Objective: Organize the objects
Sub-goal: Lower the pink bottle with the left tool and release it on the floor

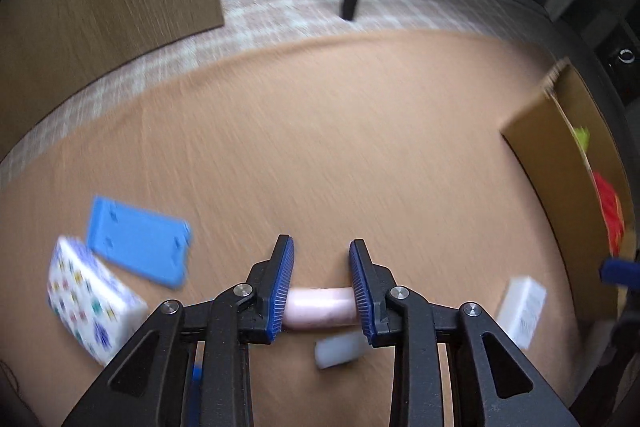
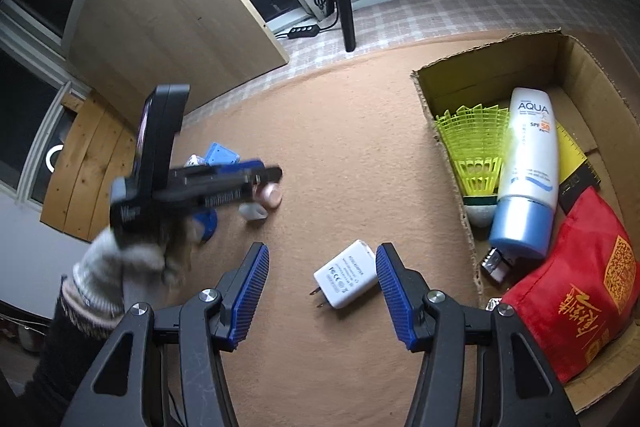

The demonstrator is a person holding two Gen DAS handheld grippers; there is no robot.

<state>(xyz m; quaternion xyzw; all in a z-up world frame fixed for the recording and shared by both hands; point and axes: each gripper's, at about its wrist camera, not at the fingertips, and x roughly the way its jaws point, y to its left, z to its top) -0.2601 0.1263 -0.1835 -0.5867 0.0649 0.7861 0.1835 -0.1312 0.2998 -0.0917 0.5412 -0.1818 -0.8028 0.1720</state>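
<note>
In the left wrist view, the left gripper has its ribbed blue fingers closed on a smooth, pale pink tube that lies crosswise between them, above the peach felt-like mat; motion blur softens everything. A small white block lies on the mat just under the tube, its shape hard to make out. Toward the mat's left edge sit a flat blue plastic plate with small notches and, touching it, a white pack printed with coloured dots. Near the right edge a white charger shows as a blurred slab, and the cardboard box is cut off by the frame, with only scraps of yellow and red visible inside. In the right wrist view, the right gripper hangs with its fingers apart and empty, and the white charger, glossy with two metal prongs, lies on the mat between the tips, touching neither. The corrugated cardboard box at the mat's right edge holds a neon yellow plastic shuttlecock, a white sunscreen tube with a blue cap, a red fabric pouch with gold print, a yellow ruler partly hidden and a small metal-ended item too covered to name. On the left, a gloved hand holds the blurred left gripper with the pink tube's end at its tips.
</note>
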